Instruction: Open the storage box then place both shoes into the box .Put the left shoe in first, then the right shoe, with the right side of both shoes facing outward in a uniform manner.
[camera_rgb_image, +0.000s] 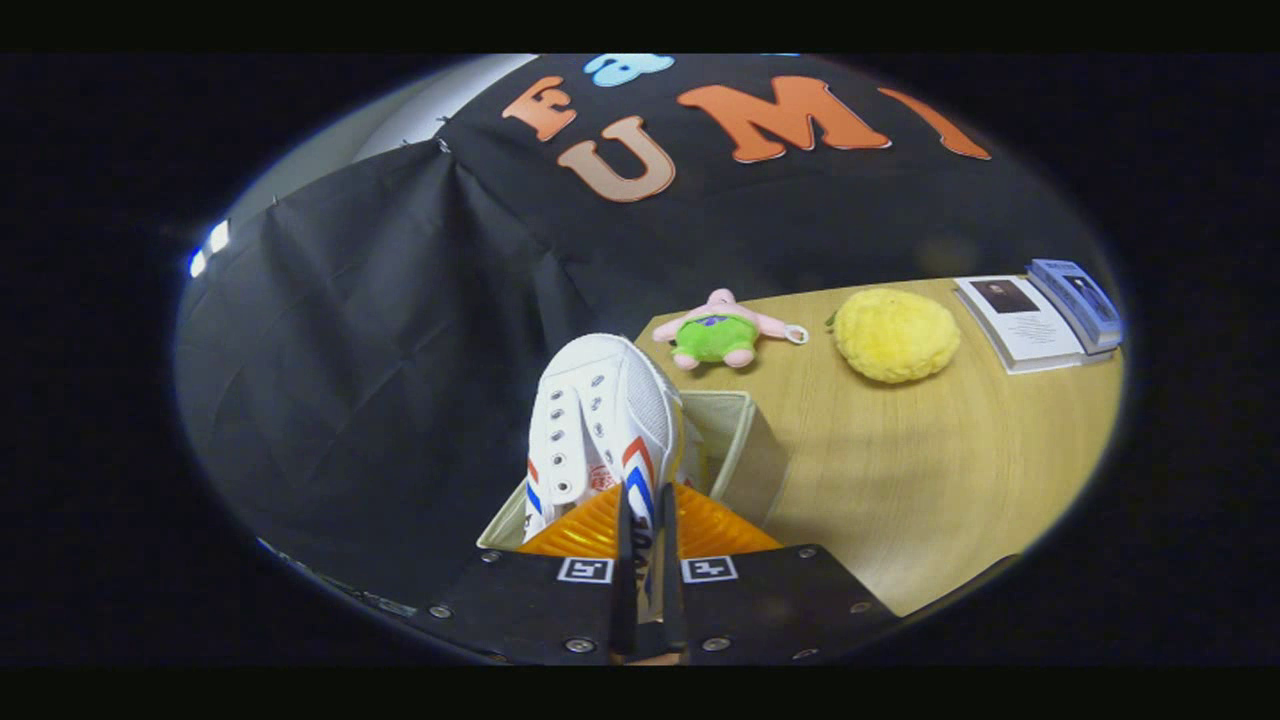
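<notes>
Shoe (598, 420), white with eyelets and red and blue stripes on its side, is pinched at its rear edge between the two fingers (668, 530), which stand nearly pressed together with only a thin strip of the shoe's material between them. Its long axis runs straight away from the gripper (645, 530), toe pointing ahead and up toward the booth's black wall, the lace side turned to the left and the mesh side to the right. Heel and sole are hidden behind the fingers and the orange ribbed parts at their base, so how deep the shoe sits cannot be told. It hangs over the open storage box (745, 440), a pale fabric box whose near rim and inside are mostly covered by the shoe and gripper; whether the shoe touches the box floor cannot be told, nor whether another shoe lies inside. The box stands at the left end of the wooden bench (920, 470). Beyond it lie a pink and green plush toy (722, 333), a yellow fuzzy ball (895, 335), and a booklet (1020, 320) beside a blue box (1078, 300), cut off at the far right.
</notes>
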